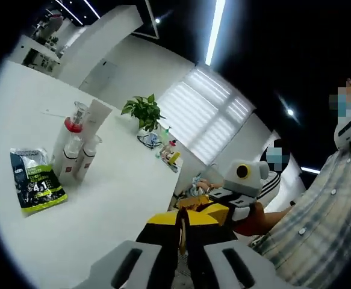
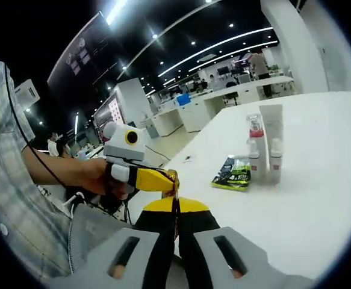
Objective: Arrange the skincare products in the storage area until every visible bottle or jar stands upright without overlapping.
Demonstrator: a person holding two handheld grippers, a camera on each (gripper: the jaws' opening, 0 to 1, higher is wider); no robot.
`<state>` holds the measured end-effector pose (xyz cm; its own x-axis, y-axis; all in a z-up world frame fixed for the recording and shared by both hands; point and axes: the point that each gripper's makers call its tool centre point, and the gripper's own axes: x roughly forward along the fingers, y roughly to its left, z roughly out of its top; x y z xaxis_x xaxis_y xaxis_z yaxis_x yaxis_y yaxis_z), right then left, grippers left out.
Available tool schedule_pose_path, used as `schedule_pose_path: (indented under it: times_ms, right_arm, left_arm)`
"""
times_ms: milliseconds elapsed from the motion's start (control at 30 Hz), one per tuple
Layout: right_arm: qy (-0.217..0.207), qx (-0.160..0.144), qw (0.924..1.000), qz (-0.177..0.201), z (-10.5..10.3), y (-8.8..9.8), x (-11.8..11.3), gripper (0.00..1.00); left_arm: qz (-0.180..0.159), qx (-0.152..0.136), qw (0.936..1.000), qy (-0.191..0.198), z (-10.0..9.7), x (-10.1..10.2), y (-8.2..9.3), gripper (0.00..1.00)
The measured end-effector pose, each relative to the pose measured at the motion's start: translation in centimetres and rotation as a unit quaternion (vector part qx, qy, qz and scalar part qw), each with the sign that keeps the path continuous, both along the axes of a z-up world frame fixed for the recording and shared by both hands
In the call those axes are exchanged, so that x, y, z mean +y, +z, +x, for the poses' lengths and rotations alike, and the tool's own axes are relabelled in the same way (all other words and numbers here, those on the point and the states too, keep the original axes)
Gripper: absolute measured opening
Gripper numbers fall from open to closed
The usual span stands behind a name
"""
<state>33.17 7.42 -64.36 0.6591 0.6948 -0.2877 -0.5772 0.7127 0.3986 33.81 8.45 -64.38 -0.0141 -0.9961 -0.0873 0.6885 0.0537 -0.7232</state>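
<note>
Up close, the left gripper [image 1: 183, 232] has its yellow-and-black jaws pressed together with nothing between them. The right gripper [image 2: 176, 220] looks the same: jaws clenched flat against each other, empty. Each gripper also appears in the other's view, held in a person's hand [image 2: 97, 176] off the edge of the white table [image 1: 112, 192], and a checked sleeve [image 1: 319, 198] sits close to the camera. Both tools hang back from the work, probably at rest, either before a reach or after the arranging is done.

Farther out on the table, well apart from both grippers, stands a tight cluster of skincare products. A pump bottle [image 1: 68, 139] with a red collar stands upright, a tall white tube [image 1: 96, 119] rises beside it, and two smaller bottles [image 1: 80, 158] stand in front, all upright and close together. Just beside them a green and black sachet [image 1: 37, 180] lies flat. Whether any of the bottles touch is too small to tell. A potted plant [image 1: 144, 112] sits beyond, with small clutter near it.
</note>
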Motion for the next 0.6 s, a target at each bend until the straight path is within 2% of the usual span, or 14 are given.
schedule_pose_path:
  times_ms: [67,267,367,500,533,600]
  right_arm:
    - [-0.005,0.001,1.0,-0.001,0.09,-0.05,-0.15,0.0]
    - [-0.019,-0.013,0.9997,-0.006,0.53,0.09,-0.57,0.0]
    - [-0.018,-0.009,0.9998,-0.005,0.53,0.02,-0.6,0.01]
    - [-0.023,-0.008,0.9996,-0.012,0.8,-0.3,-0.78,0.08]
    - [-0.023,-0.003,0.9997,-0.005,0.8,-0.21,-0.77,0.08]
    - [-0.001,-0.001,0.9996,0.027,0.28,0.5,0.0,0.0]
  left_arm:
    - [0.0,0.014,0.9999,0.0,0.11,-0.14,0.01,0.01]
    - [0.002,0.018,0.9998,0.01,0.5,-0.4,0.25,0.0]
    - [0.003,0.021,0.9997,0.012,0.51,-0.48,0.31,0.0]
    - [-0.006,0.027,0.9995,0.017,0.55,-0.28,0.69,0.0]
    - [-0.009,0.032,0.9992,0.021,0.65,-0.18,0.77,0.0]
    - [-0.013,0.035,0.9988,0.03,0.86,-0.07,0.89,0.0]
